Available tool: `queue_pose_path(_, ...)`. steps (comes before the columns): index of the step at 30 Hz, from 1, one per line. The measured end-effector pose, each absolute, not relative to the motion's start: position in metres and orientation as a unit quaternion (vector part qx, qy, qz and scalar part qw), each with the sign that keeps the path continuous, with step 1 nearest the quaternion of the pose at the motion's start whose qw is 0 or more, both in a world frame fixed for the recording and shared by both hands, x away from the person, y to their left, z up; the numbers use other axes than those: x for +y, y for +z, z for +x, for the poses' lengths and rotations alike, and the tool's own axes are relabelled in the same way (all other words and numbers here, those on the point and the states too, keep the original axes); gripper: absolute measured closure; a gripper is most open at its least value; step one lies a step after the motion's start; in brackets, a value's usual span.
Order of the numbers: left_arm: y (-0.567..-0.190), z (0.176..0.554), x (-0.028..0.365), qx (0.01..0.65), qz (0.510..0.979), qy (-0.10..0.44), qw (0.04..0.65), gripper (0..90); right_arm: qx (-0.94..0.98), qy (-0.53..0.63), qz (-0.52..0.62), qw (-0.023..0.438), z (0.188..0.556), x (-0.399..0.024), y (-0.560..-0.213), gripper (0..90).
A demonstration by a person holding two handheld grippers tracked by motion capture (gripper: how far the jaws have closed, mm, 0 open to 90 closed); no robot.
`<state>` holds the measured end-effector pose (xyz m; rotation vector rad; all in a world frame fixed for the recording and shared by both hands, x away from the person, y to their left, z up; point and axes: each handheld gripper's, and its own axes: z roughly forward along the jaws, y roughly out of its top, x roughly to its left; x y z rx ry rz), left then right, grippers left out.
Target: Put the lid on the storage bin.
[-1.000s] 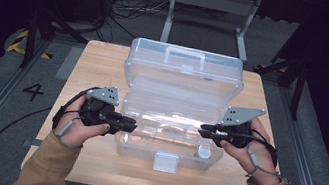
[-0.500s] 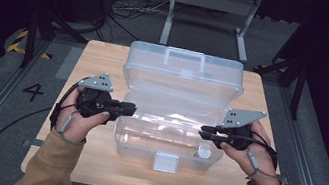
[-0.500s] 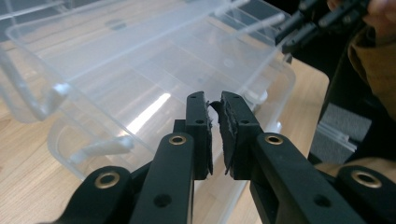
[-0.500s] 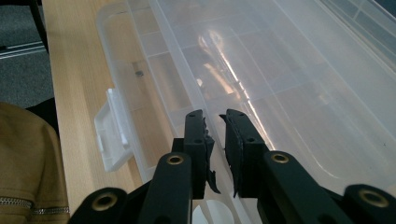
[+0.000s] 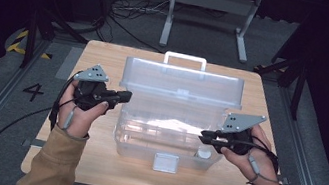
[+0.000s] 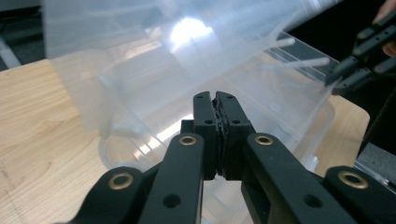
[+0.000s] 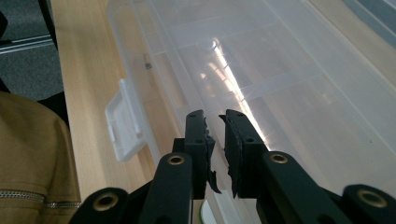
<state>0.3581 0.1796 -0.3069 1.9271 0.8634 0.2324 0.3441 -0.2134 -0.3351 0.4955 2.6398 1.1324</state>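
A clear plastic box [image 5: 142, 153] stands on the wooden table [image 5: 102, 59], its lid [image 5: 184, 83] swung up on the far side. My left gripper [image 5: 123, 97] is at the lid's left edge; its jaws have just been closing and now meet pad to pad with nothing between them [image 6: 215, 95]. The lid [image 6: 140, 46] looms just beyond them. My right gripper [image 5: 203, 137] is at the box's right front corner. Its jaws [image 7: 215, 116] have closed a little further, to a narrow gap on the box's front rim. The box's inside [image 7: 280, 70] looks empty.
A white latch [image 5: 165, 162] hangs at the box's front centre, also seen as the latch [image 7: 123, 123] left of my right jaws. The lid's white handle [image 5: 186, 58] shows behind it. A small white round thing [image 5: 203, 154] sits by the right corner. Dark floor and stands surround the table.
The lid's top edge has swung nearer, uncovering the handle behind it. My left gripper has risen from the box's left rim to the lid's edge and its jaws have closed. The right gripper stayed put.
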Motion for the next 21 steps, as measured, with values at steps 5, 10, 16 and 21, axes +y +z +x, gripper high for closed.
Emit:
queue_pose_path(5, -0.307, 0.359, 0.18, 0.355, 0.793, 0.097, 0.486, 89.7, 0.896, 0.398, 0.168, 0.107, 0.342, -0.217, -0.332, 85.5)
queue_pose_path(10, -0.307, 0.358, 0.181, 0.356, 0.793, 0.094, 0.485, 89.7, 0.888, 0.414, 0.173, 0.105, 0.34, -0.224, -0.328, 88.1)
queue_pose_path(16, -0.307, 0.357, 0.182, 0.355, 0.795, 0.093, 0.483, 89.7, 0.872, 0.438, 0.194, 0.098, 0.34, -0.238, -0.323, 89.6)
queue_pose_path(21, -0.307, 0.356, 0.185, 0.355, 0.798, 0.09, 0.478, 89.6, 0.853, 0.457, 0.234, 0.099, 0.341, -0.254, -0.32, 90.0)
